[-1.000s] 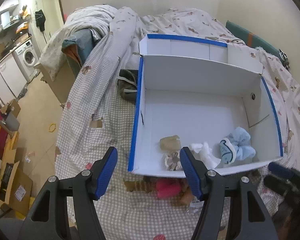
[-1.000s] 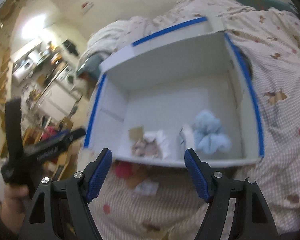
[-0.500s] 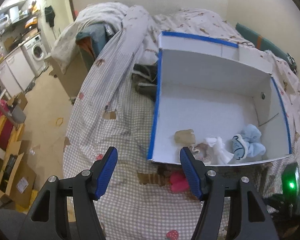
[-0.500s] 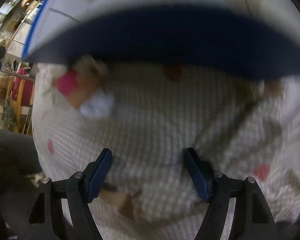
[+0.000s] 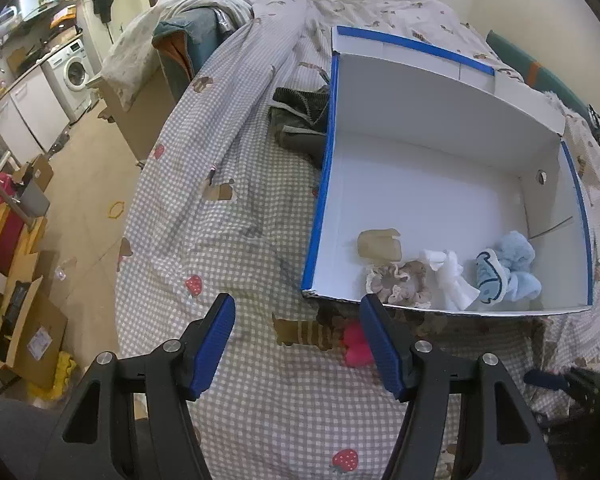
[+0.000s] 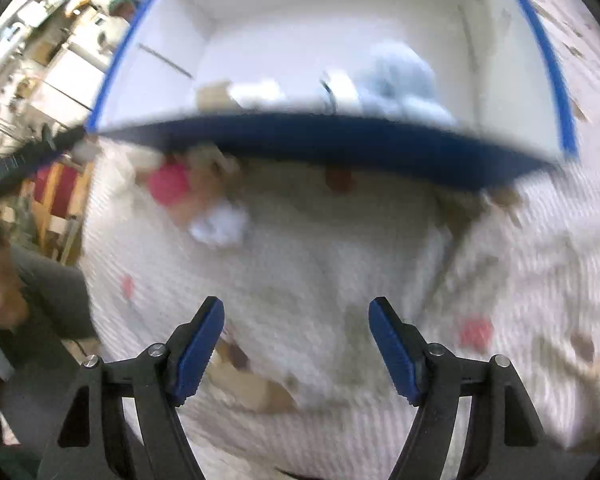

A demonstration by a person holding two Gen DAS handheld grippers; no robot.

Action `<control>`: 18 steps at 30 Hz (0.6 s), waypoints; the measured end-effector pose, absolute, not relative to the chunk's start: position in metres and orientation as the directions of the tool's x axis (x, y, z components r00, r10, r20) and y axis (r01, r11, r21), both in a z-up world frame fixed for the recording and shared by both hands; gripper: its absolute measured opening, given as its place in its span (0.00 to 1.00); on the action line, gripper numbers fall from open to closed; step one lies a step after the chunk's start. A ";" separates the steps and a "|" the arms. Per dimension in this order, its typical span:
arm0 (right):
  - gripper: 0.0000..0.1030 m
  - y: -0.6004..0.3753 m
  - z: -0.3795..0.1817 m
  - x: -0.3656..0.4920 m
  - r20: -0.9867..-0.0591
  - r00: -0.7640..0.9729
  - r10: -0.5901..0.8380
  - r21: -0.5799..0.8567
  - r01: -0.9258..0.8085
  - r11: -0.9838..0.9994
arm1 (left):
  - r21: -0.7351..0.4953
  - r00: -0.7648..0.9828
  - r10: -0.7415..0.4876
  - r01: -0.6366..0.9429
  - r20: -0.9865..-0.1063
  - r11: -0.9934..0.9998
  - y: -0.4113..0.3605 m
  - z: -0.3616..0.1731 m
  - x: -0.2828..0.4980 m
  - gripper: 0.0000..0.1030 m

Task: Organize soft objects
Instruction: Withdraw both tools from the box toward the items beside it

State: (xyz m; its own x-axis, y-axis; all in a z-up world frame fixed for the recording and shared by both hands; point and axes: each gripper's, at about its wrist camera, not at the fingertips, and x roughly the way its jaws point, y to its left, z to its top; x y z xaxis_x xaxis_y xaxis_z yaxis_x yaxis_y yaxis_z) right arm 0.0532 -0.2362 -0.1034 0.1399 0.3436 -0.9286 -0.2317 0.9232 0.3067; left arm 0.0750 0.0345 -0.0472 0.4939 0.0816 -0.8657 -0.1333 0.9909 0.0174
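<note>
Covering nearly everything below both cameras, a checked bedspread (image 5: 236,240) printed with strawberries and small animals lies over the bed, with a bunched duvet (image 5: 204,12) heaped at its far end. On the spread sits a large white box (image 5: 432,196) with blue tape along its rims, open at the top; in the right wrist view the same box (image 6: 340,32) is blurred, its near blue edge crossing the upper picture. Just beside the box's left wall lies a dark green garment (image 5: 300,120), touching it.

Inside the box, along the near wall, the soft things sit in a row: a light blue plush (image 5: 508,272) at the right, a white cloth (image 5: 452,276) next to it, a frilly beige-and-grey piece (image 5: 400,284) left of that, and a small tan piece (image 5: 380,244) a little further in. Outside, close under the near wall, a pink soft toy (image 5: 356,344) lies on the spread against a brown striped piece (image 5: 304,332); the right wrist view shows a pink blur (image 6: 170,184) with a pale wad (image 6: 220,224) beside it.

Both grippers hang above the bedspread, pointing steeply down. The left gripper (image 5: 296,340) has its jaws parted with nothing between them, the pink toy just beyond its right finger. The right gripper (image 6: 296,344) stands wide apart and empty as well.
</note>
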 end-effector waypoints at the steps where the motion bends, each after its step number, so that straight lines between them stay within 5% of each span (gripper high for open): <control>1: 0.77 -0.232 -0.103 0.057 -0.925 0.142 0.352 0.314 -0.235 0.920 | 0.013 0.494 0.079 -0.136 -0.866 0.991 0.036 -0.047 0.075 0.60; 8: 0.72 -0.173 -0.130 0.089 -0.947 0.141 0.289 0.226 -0.348 0.910 | 0.034 0.498 0.109 -0.158 -0.860 0.987 0.049 -0.047 0.070 0.60; 10: 0.61 -0.159 -0.141 0.092 -0.953 0.148 0.264 0.188 -0.394 0.900 | 0.035 0.493 0.114 -0.166 -0.862 0.986 0.054 -0.048 0.068 0.60; 14: 0.55 -0.145 -0.155 0.095 -0.954 0.125 0.272 0.197 -0.422 0.885 | 0.023 0.471 0.105 -0.177 -0.876 0.984 0.061 -0.053 0.066 0.60; 18: 0.32 -0.135 -0.156 0.090 -0.960 0.121 0.253 0.169 -0.470 0.866 | 0.045 0.425 0.101 -0.139 -0.899 0.989 0.059 -0.065 0.063 0.60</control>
State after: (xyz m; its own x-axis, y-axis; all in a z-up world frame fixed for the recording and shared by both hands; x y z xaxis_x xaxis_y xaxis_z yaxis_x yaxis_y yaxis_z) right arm 0.0905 -0.1355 -0.1560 0.1214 0.2531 -0.9598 -0.4697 0.8665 0.1690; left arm 0.0631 0.0588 -0.0647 0.4252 0.1006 -0.8995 -0.1393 0.9892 0.0448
